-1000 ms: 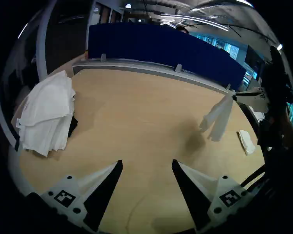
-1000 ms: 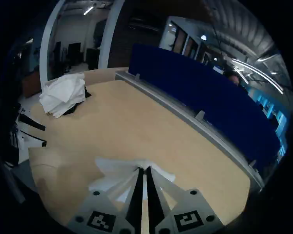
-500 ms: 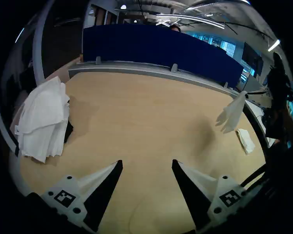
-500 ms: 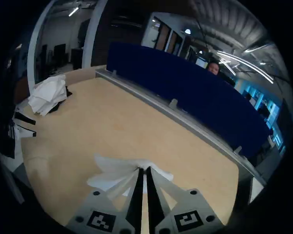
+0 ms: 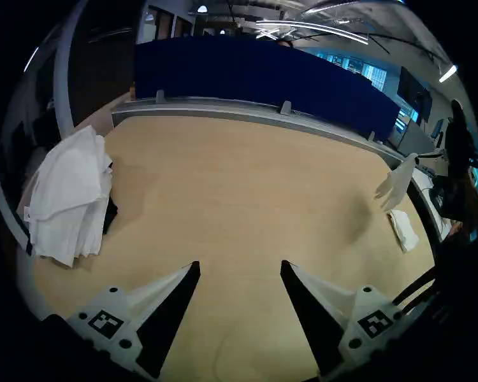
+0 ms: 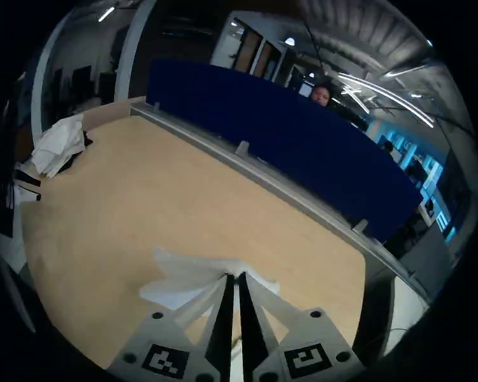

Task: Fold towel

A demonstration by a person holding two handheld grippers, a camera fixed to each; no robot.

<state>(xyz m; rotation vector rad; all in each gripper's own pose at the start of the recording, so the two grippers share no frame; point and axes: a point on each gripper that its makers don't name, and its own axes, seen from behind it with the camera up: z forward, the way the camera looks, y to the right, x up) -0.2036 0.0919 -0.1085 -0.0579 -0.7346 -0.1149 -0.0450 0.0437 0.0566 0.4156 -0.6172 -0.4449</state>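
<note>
A small white towel [image 6: 201, 280] bunches out from between the fingers of my right gripper [image 6: 234, 277], which is shut on it. In the left gripper view the same towel [image 5: 396, 183] hangs in the air at the far right, above the table's right end. My left gripper [image 5: 239, 266] stands open over the near part of the wooden table [image 5: 239, 184], with nothing between its fingers. A folded white towel [image 5: 403, 229] lies flat on the table at the right edge. A pile of white towels [image 5: 70, 191] sits at the table's left end; it also appears as the pile [image 6: 57, 143] in the right gripper view.
A blue partition [image 5: 258, 79] on a grey rail runs along the table's far edge. A person's head [image 6: 320, 94] rises behind the partition [image 6: 290, 146]. Something dark lies under the pile at the left. Office desks and screens stand beyond the right end.
The right gripper has carried the hanging towel to the right, toward the table's right end, and its view has swung right. The left gripper has barely moved.
</note>
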